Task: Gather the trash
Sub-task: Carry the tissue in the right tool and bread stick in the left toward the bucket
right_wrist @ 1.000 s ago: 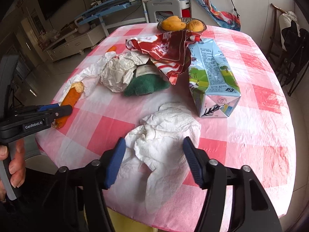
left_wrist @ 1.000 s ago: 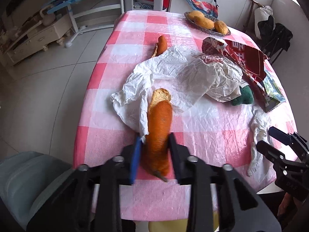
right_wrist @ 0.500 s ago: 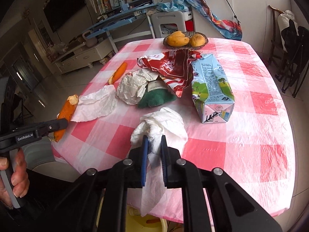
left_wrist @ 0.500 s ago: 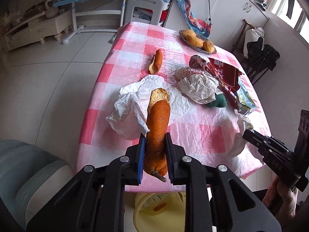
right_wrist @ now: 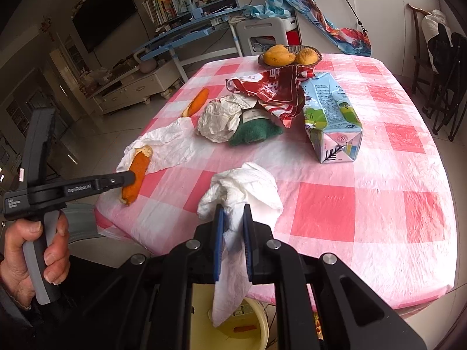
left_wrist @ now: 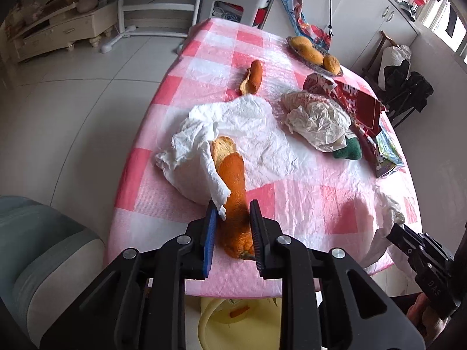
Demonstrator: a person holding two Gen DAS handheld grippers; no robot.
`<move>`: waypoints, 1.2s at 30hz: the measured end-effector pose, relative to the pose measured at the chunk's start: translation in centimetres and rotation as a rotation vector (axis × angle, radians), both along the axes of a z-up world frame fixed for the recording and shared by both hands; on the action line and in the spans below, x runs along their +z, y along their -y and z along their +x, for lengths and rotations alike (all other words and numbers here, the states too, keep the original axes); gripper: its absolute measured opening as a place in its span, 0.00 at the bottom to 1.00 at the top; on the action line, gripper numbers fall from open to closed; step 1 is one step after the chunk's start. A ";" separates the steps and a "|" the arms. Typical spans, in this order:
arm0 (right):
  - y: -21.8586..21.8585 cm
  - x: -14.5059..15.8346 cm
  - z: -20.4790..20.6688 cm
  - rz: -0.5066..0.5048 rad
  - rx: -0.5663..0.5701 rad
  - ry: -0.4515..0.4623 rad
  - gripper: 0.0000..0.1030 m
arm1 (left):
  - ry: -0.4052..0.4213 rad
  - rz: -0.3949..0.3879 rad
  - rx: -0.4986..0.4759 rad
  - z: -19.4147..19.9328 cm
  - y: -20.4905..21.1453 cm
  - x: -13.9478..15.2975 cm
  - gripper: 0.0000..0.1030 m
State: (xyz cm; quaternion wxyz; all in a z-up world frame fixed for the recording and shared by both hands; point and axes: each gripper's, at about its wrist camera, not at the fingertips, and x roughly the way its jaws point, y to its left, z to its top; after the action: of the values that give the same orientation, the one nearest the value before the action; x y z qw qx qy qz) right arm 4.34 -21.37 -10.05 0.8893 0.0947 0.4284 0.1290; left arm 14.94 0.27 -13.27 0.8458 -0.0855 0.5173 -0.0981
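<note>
With both pairs of jaws closed on trash, left gripper [left_wrist: 232, 227] is clamped on an orange peel strip [left_wrist: 233, 186], pads pressing its lower half, peel standing up out of the jaws with its pale inner side showing at the far tip; a corner of the white paper sheet [left_wrist: 248, 134] is caught against the left pad and the rest of that sheet drapes over the near-left edge of the table [left_wrist: 306, 204]. Right gripper [right_wrist: 232, 227] is pinched on a crumpled white tissue [right_wrist: 248, 183]: bunched part sits above the pads, a tail hangs below them over the near table edge. Below both grippers, off the near edge, a yellow bin [right_wrist: 256, 320] sits on the floor with an orange scrap inside. In the right wrist view the person's left hand [right_wrist: 32, 250] grips the left tool's handle at near left. Further out on the pink-and-white checked cloth: a crumpled paper ball [right_wrist: 221, 116] mid-table, touching a green sponge [right_wrist: 256, 134] on its right; a red snack wrapper [right_wrist: 277, 87] lies just behind them, overlapping the far end of a blue-green milk carton [right_wrist: 332, 116] lying on its side to the right. A second peel piece [right_wrist: 197, 102] lies alone at far left. A dish of yellow fruit [right_wrist: 289, 54] sits at the far edge.
</note>
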 end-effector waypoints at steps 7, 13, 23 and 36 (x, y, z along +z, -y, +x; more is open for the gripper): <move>0.4 0.0 0.1 0.023 -0.011 0.001 0.13 | 0.059 -0.033 0.000 -1.0 -0.3 1.6 0.21; 0.3 0.5 -0.1 0.058 -0.006 0.014 0.13 | 0.183 -0.101 -0.012 -3.2 -1.0 4.4 0.21; 0.4 0.8 0.0 0.130 -0.002 0.014 0.13 | 0.189 0.086 -0.070 -2.8 2.5 3.0 0.29; -0.4 0.5 0.0 0.125 0.015 0.006 0.13 | 0.083 0.126 -0.020 0.8 2.4 -0.5 0.22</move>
State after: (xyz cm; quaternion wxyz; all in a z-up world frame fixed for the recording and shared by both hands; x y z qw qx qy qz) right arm 4.38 -21.02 -9.56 0.8819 0.1465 0.4177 0.1623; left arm 15.72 -2.16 -13.80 0.8693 -0.0227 0.4877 -0.0774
